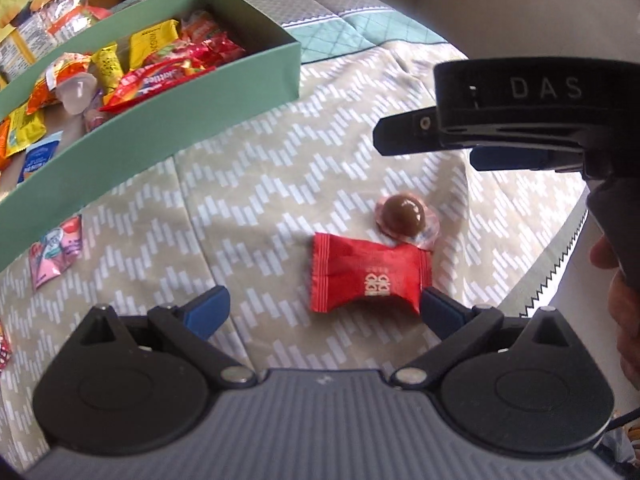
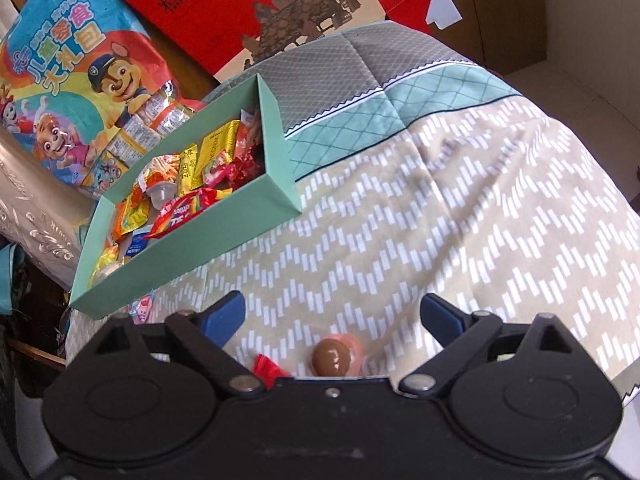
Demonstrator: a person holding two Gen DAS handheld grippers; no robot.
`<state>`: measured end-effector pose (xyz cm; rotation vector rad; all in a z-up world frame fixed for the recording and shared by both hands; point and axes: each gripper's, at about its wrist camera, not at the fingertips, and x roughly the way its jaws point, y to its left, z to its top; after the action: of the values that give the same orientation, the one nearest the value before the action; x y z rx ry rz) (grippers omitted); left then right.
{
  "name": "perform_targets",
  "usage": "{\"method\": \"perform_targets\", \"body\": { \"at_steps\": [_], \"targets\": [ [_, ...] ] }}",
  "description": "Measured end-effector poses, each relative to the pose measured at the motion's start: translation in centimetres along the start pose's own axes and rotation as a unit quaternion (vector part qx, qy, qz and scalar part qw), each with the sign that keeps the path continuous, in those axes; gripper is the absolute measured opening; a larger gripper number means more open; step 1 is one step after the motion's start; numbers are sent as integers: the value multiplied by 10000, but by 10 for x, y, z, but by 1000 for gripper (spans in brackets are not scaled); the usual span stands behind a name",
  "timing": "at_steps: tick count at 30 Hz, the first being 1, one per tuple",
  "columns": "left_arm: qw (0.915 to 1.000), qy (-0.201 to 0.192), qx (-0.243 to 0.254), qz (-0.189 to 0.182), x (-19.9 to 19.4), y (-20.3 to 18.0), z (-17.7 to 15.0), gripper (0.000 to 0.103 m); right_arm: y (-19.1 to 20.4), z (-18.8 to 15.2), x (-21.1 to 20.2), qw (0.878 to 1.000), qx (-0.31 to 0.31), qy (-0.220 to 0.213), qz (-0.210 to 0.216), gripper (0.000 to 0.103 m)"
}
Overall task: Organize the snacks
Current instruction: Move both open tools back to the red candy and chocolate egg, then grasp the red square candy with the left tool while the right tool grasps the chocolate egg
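Between my left gripper (image 1: 324,308)'s wide-spread blue pads lies a red candy (image 1: 368,276) with white characters, flat on the quilt (image 1: 248,216) and touching nothing but cloth, unless its right end brushes the right pad; I cannot tell. Left of that candy, well apart, sits a pink sachet (image 1: 56,256), just beside the green box (image 1: 200,104). Up and left of the candy, this box holds a heap of snacks: yellow packets, orange ones, a clear jelly cup (image 1: 76,92) and a red Skittles bag (image 1: 156,80). Just past the candy's upper right corner rests a chocolate ball (image 1: 402,212) in clear wrap, touching it. Above that I see my right gripper (image 2: 332,312), its side marked "DAS", fingers wide and holding nothing. Beyond the box lean a cartoon-dog snack bag (image 2: 80,52) with Chinese lettering and a red printed carton (image 2: 256,0).
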<state>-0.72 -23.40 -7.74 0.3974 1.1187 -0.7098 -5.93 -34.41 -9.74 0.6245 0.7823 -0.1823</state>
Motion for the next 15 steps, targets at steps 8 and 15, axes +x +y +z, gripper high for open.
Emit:
{"method": "perform_targets", "body": {
  "at_steps": [8,15],
  "targets": [
    [9982,11,-339,488,7,27,0,103,1,-13,2,9995,-296,83,76,63],
    [9926,-41,-911,804,2,64,4,103,16,-23,15,9956,-909,220,-108,32]
  ]
}}
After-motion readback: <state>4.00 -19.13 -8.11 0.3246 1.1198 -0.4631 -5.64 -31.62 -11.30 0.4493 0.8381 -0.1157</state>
